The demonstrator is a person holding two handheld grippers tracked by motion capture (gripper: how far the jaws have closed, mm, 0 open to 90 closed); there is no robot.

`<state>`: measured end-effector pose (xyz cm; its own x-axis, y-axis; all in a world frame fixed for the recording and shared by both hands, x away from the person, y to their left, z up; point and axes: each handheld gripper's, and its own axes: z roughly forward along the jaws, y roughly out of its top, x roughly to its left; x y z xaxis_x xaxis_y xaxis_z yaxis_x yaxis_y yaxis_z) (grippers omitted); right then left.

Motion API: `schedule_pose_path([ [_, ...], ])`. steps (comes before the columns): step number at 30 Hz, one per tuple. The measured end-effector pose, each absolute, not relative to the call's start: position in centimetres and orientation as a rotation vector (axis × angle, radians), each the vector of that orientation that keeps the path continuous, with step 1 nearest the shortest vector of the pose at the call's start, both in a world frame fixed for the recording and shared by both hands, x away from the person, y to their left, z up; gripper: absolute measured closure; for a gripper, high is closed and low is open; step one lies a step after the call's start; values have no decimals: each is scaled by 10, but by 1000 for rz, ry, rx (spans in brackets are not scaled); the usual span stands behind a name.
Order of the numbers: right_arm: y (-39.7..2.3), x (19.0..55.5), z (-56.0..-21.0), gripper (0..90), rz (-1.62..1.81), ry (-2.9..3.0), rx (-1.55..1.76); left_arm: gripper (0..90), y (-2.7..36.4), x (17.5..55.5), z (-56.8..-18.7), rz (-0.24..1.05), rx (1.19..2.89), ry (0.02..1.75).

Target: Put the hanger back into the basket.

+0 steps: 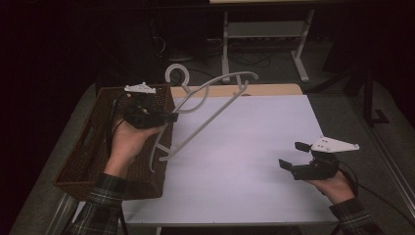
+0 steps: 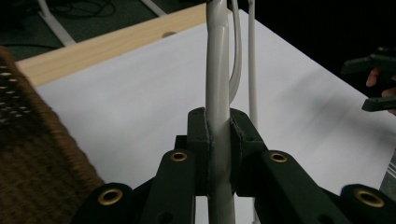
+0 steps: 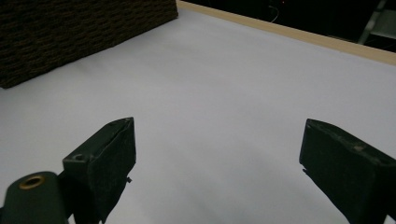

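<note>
At the far left of the high view stands a brown woven wicker basket (image 1: 93,156), long and rectangular, on the left edge of the white-topped desk (image 1: 244,161). My left hand (image 1: 128,139) is above the basket's right wall, and my left gripper (image 1: 172,117) points right across that wall toward the desk. Its jaws are pinched tight on a pale grey plastic clothes hanger (image 1: 210,110), clamped on one of its thin bars. In the left gripper view the bar (image 2: 218,93) runs straight up between the two black pads, which press on it from both sides, with the basket's weave at the left edge and the desk's wooden back strip (image 2: 107,44) beyond.

The hanger is in the air, clear of the desk, tilted so that its hook (image 1: 175,73) stands up behind the basket's far right corner. Its arched shoulder sweeps right over the back of the desk, and its lower bar slants down toward the basket's near right side.

Farther right the desk top is bare white. Near its right front corner my right hand (image 1: 335,188) holds my right gripper (image 1: 293,155), low over the surface and pointing left. Its jaws are spread wide with nothing between them. In the right gripper view the two black pads (image 3: 109,163) stand well apart over the white top, with the basket at the upper left.
</note>
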<state>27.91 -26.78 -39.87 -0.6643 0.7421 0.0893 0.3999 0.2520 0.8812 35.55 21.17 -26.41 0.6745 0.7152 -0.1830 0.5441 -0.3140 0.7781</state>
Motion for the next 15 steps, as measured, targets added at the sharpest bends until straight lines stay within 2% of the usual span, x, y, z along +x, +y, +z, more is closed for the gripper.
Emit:
schedule_pose_path([
  [15, -267, 281, -401, 102, 1361, 2184, 1055, 811, 280, 348, -241, 349, 1943, 1084],
])
